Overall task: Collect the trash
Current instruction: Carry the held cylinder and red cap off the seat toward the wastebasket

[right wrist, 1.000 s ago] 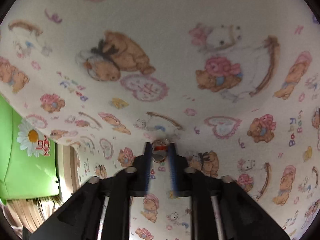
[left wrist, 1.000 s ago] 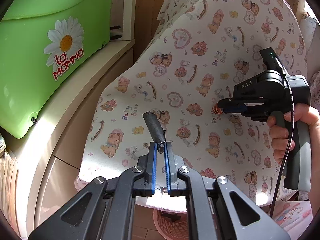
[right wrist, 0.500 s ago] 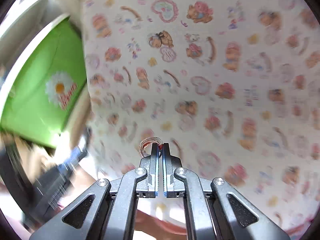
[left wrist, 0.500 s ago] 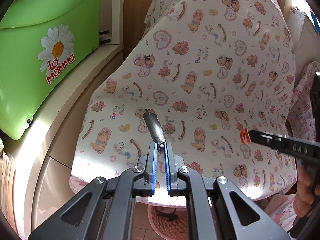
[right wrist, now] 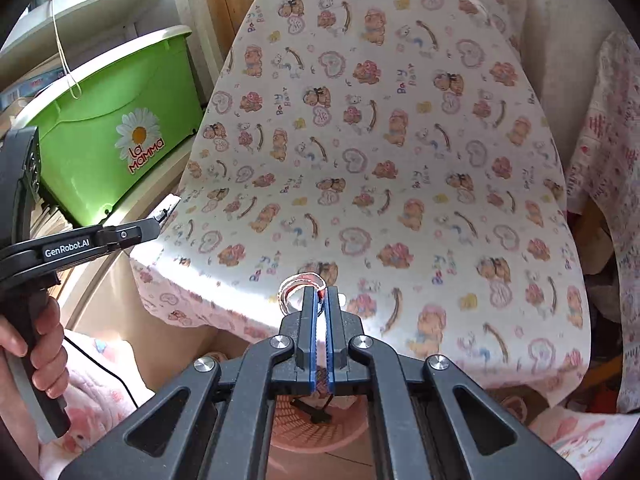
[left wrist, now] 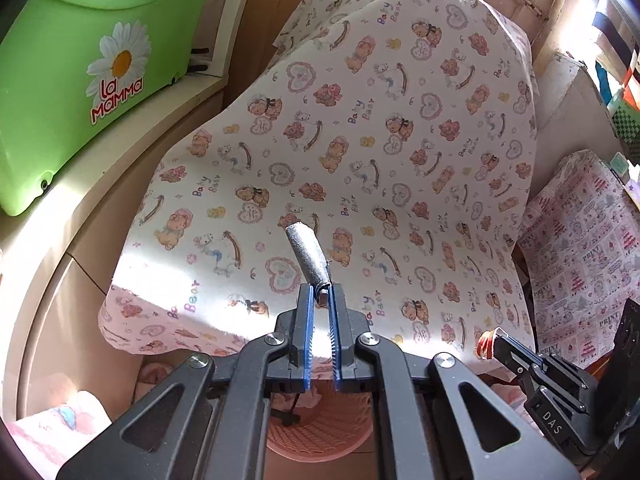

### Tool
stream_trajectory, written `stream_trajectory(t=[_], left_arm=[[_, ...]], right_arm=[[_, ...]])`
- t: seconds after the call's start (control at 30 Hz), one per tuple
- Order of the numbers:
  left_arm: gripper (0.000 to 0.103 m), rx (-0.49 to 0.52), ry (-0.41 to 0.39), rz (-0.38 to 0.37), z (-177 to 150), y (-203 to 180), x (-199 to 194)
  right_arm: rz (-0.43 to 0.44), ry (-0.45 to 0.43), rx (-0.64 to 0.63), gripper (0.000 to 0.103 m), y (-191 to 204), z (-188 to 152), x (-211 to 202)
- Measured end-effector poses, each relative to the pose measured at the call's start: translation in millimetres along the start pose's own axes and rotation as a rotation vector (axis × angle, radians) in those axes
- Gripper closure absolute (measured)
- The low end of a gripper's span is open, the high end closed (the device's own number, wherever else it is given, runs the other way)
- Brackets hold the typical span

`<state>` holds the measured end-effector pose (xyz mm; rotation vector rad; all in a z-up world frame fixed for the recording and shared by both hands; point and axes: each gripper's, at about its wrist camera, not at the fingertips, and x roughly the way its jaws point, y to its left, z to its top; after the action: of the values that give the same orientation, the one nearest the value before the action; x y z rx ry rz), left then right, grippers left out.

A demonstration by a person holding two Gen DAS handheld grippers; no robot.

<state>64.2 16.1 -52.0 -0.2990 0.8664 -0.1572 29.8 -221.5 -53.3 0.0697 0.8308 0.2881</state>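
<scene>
My left gripper (left wrist: 320,294) is shut on a small grey tube-like wrapper (left wrist: 307,254) that sticks up from its tips. It is held over the front edge of a table with a teddy-bear cloth (left wrist: 400,140). My right gripper (right wrist: 321,294) is shut on a red-and-white ring-like scrap (right wrist: 298,286); it also shows in the left wrist view (left wrist: 489,344) at lower right. A pink mesh basket (left wrist: 320,436) stands on the floor below both grippers, also in the right wrist view (right wrist: 320,424). A small black piece lies in the basket.
A green "La Mamma" bin (left wrist: 80,60) stands on a cream shelf (left wrist: 120,152) at the left. A second table with a pink printed cloth (left wrist: 580,248) is at the right. Pink fabric (right wrist: 100,380) lies on the floor.
Both grippers have pulled back from the tabletop toward its front edge and now hang above the pink basket. The right gripper has lifted the ring scrap off the cloth.
</scene>
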Motion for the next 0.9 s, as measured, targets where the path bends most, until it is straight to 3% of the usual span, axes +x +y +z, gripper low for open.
stream_trajectory(t=[0.2,0.3,0.47,0.63,0.77,0.9], left_arm=[[0.096,-0.001,-0.030,0.009,-30.0,-8.3,-15.0],[0.096,0.059,-0.035,0.034,-42.0,-19.7,-17.1],[0.096,0.011,0.076,-0.020,-61.9,-14.1,0.7],[0.096,-0.057,0.207,-0.026,-75.8,-3.1,25.6],[0.096,-0.111,0.256,-0.054,-84.8,1.7,33.8],[0.096,-0.094,0.291,-0.054,-90.5,-1.8,39.3]], right_arm=[[-0.002,-0.021,-0.025,0.099,6.8,-26.0,-17.8],[0.015,-0.005,-0.017,0.099,11.0,-38.3,-17.2],[-0.007,0.028,-0.010,0.099,13.4,-47.8,-7.6],[-0.049,0.025,-0.062,0.099,20.5,-55.2,1.2],[-0.081,0.052,-0.085,0.099,25.4,-63.5,15.2],[-0.093,0.061,-0.021,0.099,19.3,-74.0,31.4]])
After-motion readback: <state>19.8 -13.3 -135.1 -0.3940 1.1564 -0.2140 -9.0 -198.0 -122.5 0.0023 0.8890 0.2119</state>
